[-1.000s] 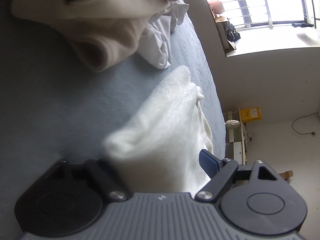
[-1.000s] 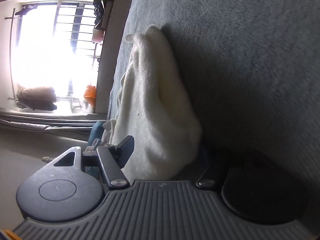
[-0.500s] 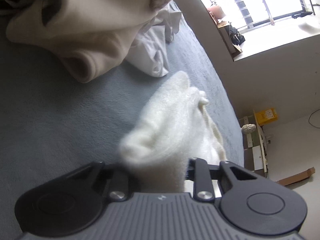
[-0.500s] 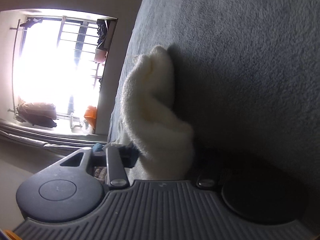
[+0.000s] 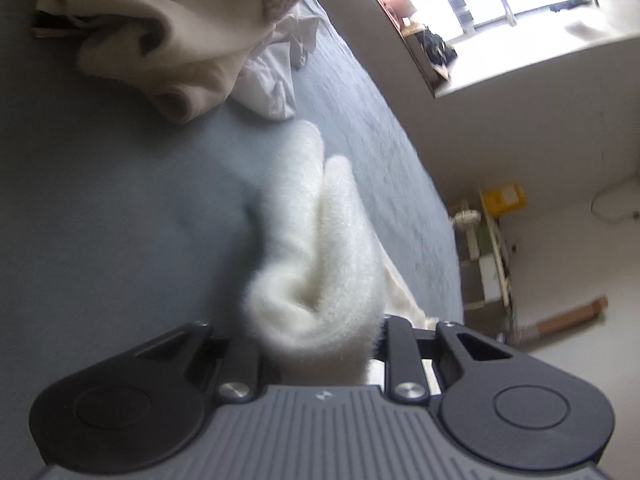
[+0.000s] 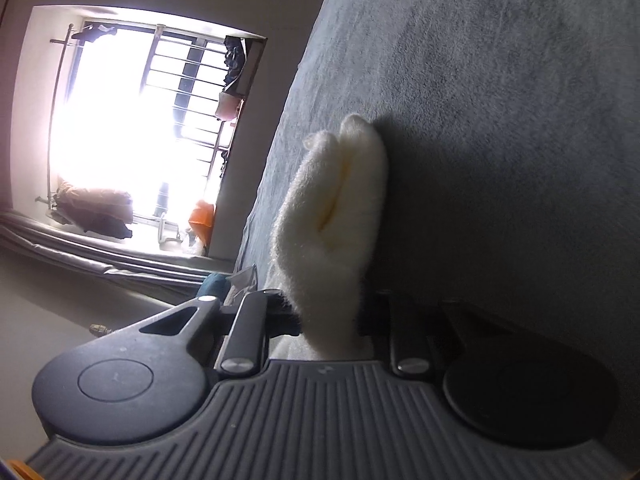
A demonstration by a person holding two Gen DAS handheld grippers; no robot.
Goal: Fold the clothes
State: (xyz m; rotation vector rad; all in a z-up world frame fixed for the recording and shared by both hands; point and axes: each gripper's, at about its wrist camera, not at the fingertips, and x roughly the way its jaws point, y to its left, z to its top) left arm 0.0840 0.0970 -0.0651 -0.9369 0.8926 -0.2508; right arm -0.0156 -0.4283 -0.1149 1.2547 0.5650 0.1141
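Left gripper [image 5: 320, 344] and right gripper [image 6: 328, 320], the right's jaws closing, each pinch an end of the fluffy white garment [image 5: 320, 248], bunched just above the grey-blue bed [image 5: 120, 208], likely to lift it for folding, beside a beige clothes pile [image 5: 160, 40].

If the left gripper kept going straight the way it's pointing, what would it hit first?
The left gripper, clamping the white fuzzy garment, points along it toward the grey-blue bed cover; probably that first, though depth is unclear.
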